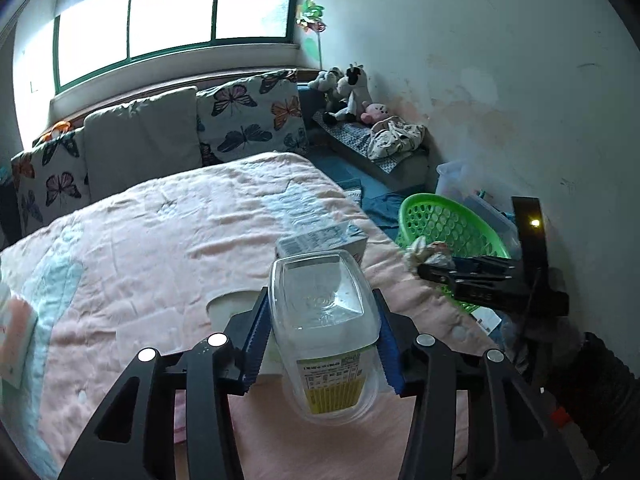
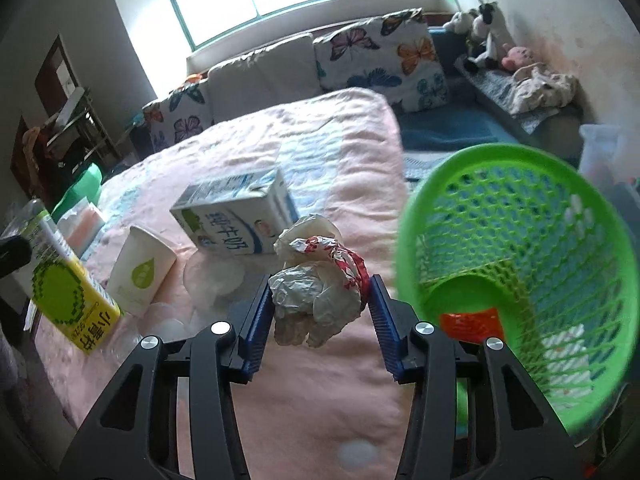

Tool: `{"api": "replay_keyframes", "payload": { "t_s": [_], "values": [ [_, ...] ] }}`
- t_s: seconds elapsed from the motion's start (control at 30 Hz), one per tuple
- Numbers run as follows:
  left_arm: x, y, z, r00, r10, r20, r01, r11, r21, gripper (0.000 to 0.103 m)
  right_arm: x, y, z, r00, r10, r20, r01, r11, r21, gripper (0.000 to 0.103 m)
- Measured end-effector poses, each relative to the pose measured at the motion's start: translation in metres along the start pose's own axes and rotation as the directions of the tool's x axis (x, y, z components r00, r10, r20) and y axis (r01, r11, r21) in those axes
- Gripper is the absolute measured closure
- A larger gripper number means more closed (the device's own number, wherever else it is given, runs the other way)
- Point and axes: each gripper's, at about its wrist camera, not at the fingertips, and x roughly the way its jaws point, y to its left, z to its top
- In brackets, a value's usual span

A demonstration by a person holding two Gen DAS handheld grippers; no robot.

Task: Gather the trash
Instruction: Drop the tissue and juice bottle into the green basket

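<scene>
Green basket sat to the right of your right claw, off the bed's right edge, tilted with its mouth facing back toward the claw. That was the relation that mattered: the wad had to travel right and slightly forward to clear the rim.

Right claw was pinching a crumpled paper wad, white with red print, blue pads pressed into both sides. Wad hung above the pink bed cover, not touching it as far as I could tell. Left view showed the same claw with the wad at its tip, already right at the basket's near rim.

Left claw was clamped on a clear plastic tub with a yellow label, long axis running along the fingers, away from the camera. It was further from the basket than the right claw, with the right claw between it and the rim. My read: you needed the right to drop first, then bring the left across.

Basket already held something orange-red at the bottom.

Remaining on the bed: milk carton on its side, paper cup with a green leaf mark, both left of the right claw. Yellow carton stood at the far left.

Risk, as I judged it: tilted basket plus a light wad meant it could bounce back out if released at the rim rather than inside.
</scene>
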Motion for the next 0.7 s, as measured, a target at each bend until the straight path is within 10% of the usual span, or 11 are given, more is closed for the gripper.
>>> {"api": "replay_keyframes", "payload": {
  "t_s": [0.37, 0.7],
  "values": [
    [-0.002, -0.041, 0.052, 0.997, -0.067, 0.048, 0.065, 0.997, 0.038, 0.056, -0.028, -0.099, -0.008, 0.982, -0.189, -0.012, 0.189, 0.975, 0.113, 0.055],
    [0.043, -0.103, 0.101, 0.988, -0.151, 0.04, 0.147, 0.985, 0.086, 0.056, 0.0, -0.142, -0.026, 0.976, -0.203, -0.079, 0.214, 0.962, 0.17, 0.045]
  ]
}}
